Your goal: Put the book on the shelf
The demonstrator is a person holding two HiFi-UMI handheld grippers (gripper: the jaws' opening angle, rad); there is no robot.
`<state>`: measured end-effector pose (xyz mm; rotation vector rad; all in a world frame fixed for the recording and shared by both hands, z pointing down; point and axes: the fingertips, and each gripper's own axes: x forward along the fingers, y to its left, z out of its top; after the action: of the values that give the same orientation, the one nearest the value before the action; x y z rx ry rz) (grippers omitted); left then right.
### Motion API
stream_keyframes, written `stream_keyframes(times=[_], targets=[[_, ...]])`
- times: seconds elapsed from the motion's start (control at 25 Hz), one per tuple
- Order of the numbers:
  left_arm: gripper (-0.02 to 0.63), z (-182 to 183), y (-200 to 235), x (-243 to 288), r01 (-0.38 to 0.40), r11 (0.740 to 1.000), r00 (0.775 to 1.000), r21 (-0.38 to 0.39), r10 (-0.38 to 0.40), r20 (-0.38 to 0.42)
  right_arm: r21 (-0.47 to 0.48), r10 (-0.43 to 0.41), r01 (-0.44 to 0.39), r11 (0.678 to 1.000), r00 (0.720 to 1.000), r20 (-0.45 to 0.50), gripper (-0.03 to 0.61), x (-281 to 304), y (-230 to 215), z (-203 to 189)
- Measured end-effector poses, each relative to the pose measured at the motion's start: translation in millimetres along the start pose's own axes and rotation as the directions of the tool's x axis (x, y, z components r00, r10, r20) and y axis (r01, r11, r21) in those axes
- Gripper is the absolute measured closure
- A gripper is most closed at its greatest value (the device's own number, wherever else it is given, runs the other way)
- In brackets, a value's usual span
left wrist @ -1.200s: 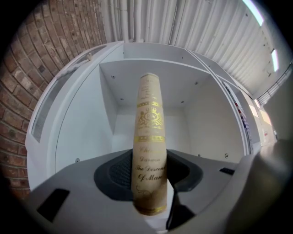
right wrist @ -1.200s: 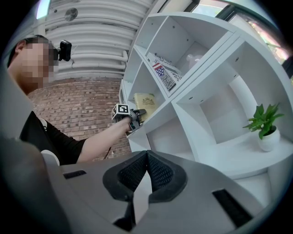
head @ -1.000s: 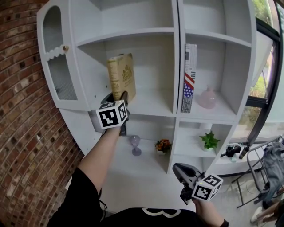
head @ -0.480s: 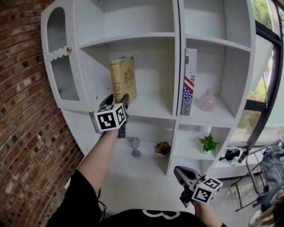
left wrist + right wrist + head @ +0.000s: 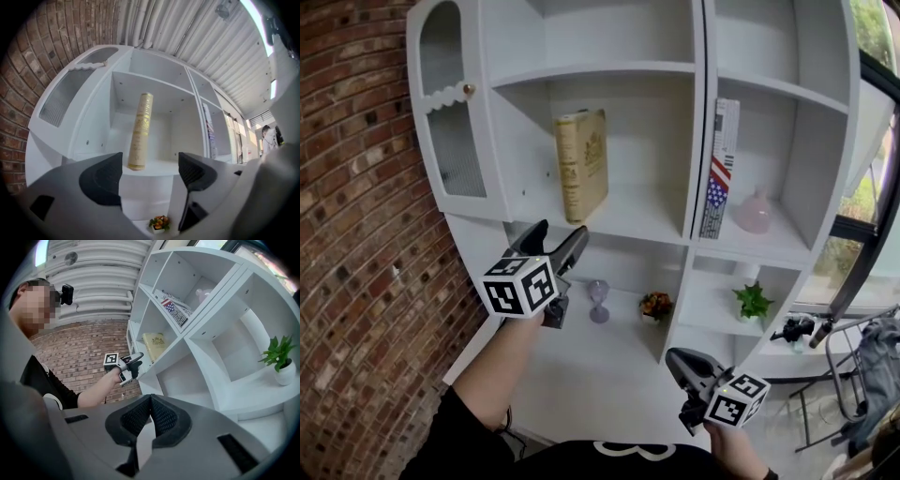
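My head view looks steeply down at the shelf [image 5: 600, 70], close. Left gripper view faces it from below, right gripper view from the side. All share the book [image 5: 582, 164].

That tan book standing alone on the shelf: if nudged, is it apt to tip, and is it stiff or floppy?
Probably tippy: the tan book stands upright on its narrow end, with nothing propping it on the shelf. Likely stiff: it looks like a thick hardback, keeping its shape unsupported.

Left gripper [image 5: 150, 174] fingers [image 5: 101, 180] opening (nothing between); book [image 5: 140, 131] upright on shelf [image 5: 161, 167].
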<state>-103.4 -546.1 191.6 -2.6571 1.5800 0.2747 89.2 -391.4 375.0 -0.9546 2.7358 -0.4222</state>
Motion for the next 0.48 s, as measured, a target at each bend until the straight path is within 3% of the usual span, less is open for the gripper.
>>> stream_keyframes(times=[0.2, 0.48], targets=[[0.269, -17, -35, -43, 0.121, 0.992, 0.993, -0.039, -0.122, -0.011, 0.011, 0.037, -0.037, 0.999, 0.999, -0.022, 0.568, 6, 13, -10], [0.413, -67, -84, -95, 0.251, 0.964, 0.96, -0.086, -0.259, -0.104, 0.013, 0.061, -0.061, 0.998, 0.997, -0.044, 0.568, 5, 33, -20]])
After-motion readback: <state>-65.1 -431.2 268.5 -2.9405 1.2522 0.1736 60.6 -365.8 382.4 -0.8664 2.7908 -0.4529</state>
